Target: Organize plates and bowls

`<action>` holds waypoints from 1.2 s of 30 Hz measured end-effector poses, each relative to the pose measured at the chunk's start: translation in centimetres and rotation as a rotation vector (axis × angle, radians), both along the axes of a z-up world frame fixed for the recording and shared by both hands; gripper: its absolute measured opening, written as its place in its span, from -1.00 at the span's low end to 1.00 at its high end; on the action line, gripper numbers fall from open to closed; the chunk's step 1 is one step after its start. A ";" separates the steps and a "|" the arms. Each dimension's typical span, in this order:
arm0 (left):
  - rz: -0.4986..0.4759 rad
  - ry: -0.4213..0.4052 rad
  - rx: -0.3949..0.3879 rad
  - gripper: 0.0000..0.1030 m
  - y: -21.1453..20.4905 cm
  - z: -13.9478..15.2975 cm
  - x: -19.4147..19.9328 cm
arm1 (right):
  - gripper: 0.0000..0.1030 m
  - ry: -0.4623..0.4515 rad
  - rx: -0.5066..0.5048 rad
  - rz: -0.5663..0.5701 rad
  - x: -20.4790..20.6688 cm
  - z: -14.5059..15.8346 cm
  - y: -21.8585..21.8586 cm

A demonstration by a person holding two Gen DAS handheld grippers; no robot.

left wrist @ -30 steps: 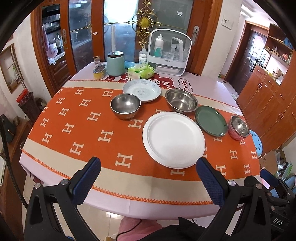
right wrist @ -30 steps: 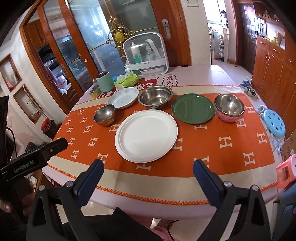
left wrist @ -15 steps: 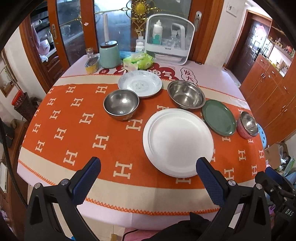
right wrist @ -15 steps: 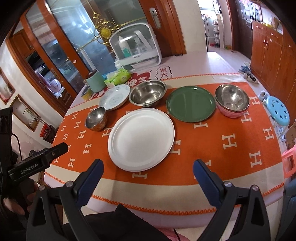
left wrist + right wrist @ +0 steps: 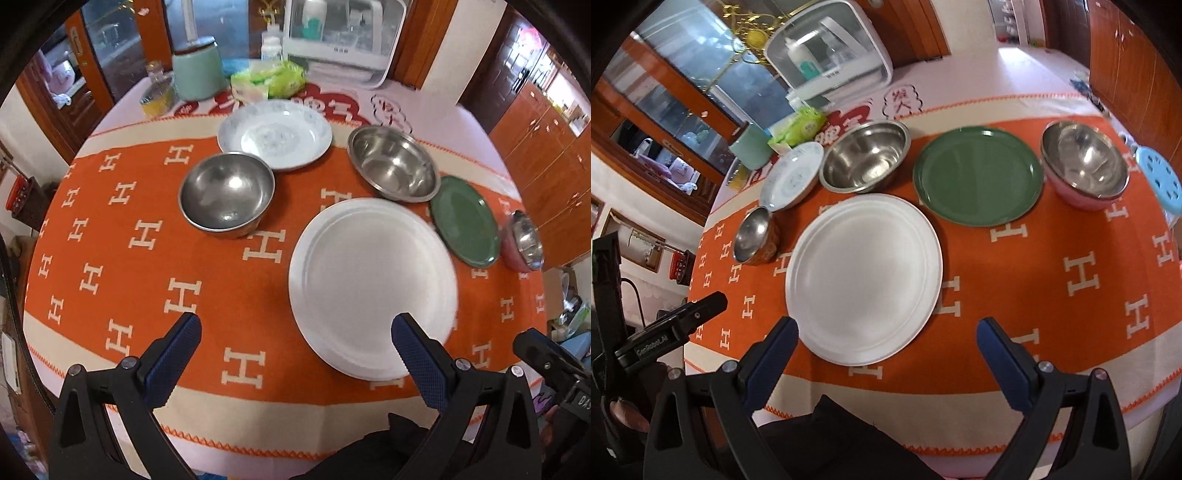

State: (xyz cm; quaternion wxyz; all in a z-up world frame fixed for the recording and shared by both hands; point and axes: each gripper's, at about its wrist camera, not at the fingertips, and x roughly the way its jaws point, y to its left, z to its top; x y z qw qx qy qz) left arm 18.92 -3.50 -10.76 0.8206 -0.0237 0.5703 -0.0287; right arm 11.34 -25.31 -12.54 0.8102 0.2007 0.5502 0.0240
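A large white plate (image 5: 373, 284) (image 5: 864, 273) lies in the middle of the orange cloth. Behind it stand a small steel bowl (image 5: 227, 194) (image 5: 751, 236), a patterned white dish (image 5: 275, 134) (image 5: 792, 175), a wide steel bowl (image 5: 393, 164) (image 5: 866, 157), a green plate (image 5: 463, 221) (image 5: 977, 181) and a pink-sided steel bowl (image 5: 524, 242) (image 5: 1084, 164). My left gripper (image 5: 295, 347) is open above the near cloth, its right finger over the white plate's near rim. My right gripper (image 5: 886, 350) is open, straddling that plate's near edge. Neither holds anything.
At the table's far side stand a white drying rack (image 5: 345, 33) (image 5: 831, 59), a mint canister (image 5: 197, 72), a green tissue pack (image 5: 269, 79) and a small jar (image 5: 157, 98). A blue stool (image 5: 1158, 182) stands right of the table. Wooden cabinets line the right wall.
Both grippers have moved forward and down toward the table, so the dishes look larger and closer. Both stay open. No dish has moved.
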 end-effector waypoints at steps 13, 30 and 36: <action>-0.018 0.176 -0.073 0.98 0.6 -8.0 5.8 | 0.61 0.178 0.048 -0.070 3.9 -5.8 -1.1; -0.031 0.275 -0.187 0.38 0.1 -13.0 8.4 | -0.25 0.259 0.025 -0.096 5.4 -9.0 -1.4; -0.040 0.293 -0.198 -0.10 -0.4 -13.7 8.7 | -0.59 0.277 0.006 -0.114 5.6 -9.3 -1.6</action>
